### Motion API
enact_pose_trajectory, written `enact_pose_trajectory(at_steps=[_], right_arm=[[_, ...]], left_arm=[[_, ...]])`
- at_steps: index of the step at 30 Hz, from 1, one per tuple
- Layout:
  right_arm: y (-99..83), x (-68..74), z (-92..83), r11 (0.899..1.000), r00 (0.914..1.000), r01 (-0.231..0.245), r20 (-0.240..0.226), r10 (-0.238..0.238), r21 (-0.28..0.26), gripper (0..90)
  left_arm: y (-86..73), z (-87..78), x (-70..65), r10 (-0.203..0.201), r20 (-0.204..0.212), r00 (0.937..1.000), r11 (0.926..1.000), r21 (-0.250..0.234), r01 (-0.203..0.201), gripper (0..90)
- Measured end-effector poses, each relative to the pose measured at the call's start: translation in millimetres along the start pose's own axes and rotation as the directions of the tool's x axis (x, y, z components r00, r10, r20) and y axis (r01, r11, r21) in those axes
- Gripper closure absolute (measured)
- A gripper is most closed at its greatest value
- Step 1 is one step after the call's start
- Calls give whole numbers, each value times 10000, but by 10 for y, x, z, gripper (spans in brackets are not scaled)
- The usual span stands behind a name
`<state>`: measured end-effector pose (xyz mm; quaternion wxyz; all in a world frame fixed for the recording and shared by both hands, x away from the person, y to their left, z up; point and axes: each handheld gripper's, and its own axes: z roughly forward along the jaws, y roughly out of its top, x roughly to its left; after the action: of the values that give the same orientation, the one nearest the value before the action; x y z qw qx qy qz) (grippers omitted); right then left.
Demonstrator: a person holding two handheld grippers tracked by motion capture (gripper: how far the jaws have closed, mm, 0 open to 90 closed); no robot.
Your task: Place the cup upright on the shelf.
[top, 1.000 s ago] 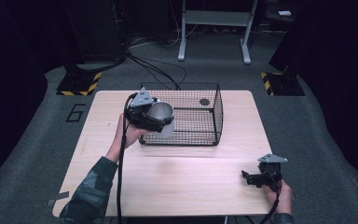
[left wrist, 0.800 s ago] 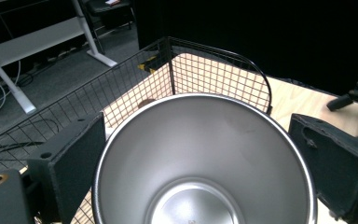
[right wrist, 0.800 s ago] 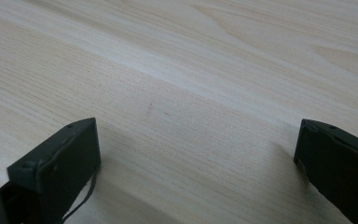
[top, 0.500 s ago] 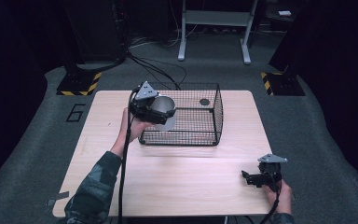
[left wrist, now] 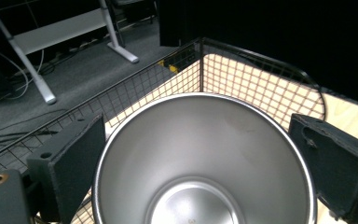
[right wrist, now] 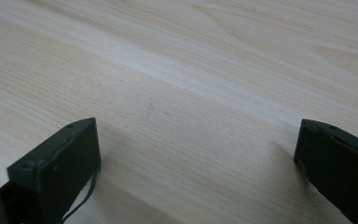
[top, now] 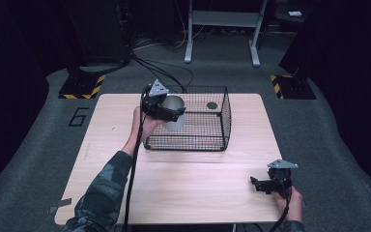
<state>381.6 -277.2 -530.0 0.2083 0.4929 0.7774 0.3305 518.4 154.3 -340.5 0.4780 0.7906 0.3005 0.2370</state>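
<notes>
- The left gripper (top: 166,112) grasps a metal cup (top: 174,112), one jaw pressed to each side of it, as the left gripper view shows with the cup's (left wrist: 205,158) open mouth facing the camera.
- Compared with a second ago, the cup has risen and tilted; it now hangs over the left end of the wire basket (top: 207,137), above its rim.
- A small dark disc (top: 212,105) lies on the basket floor, unmoved.
- The right gripper (top: 263,185) has stayed near the table's (top: 193,188) front right corner, jaws spread wide over bare wood (right wrist: 191,93), holding nothing.
</notes>
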Motion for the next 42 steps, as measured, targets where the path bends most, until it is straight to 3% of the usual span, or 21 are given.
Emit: enact_pose_trajectory(at_steps=[12, 29, 42], right_arm=[[-1, 15, -1, 9999, 9999, -95, 69, 94, 44, 0], [2, 12, 1, 10000, 10000, -35, 37, 34, 43, 0], [1, 15, 2, 10000, 10000, -54, 42, 54, 45, 0]], left_arm=[[-110, 284, 95, -589, -573, 9966, 9977, 291, 606, 66], [-187, 580, 107, -734, -777, 9943, 9941, 739, 792, 65], [-246, 829, 130, -1001, -708, 9925, 9855, 1301, 1087, 65]])
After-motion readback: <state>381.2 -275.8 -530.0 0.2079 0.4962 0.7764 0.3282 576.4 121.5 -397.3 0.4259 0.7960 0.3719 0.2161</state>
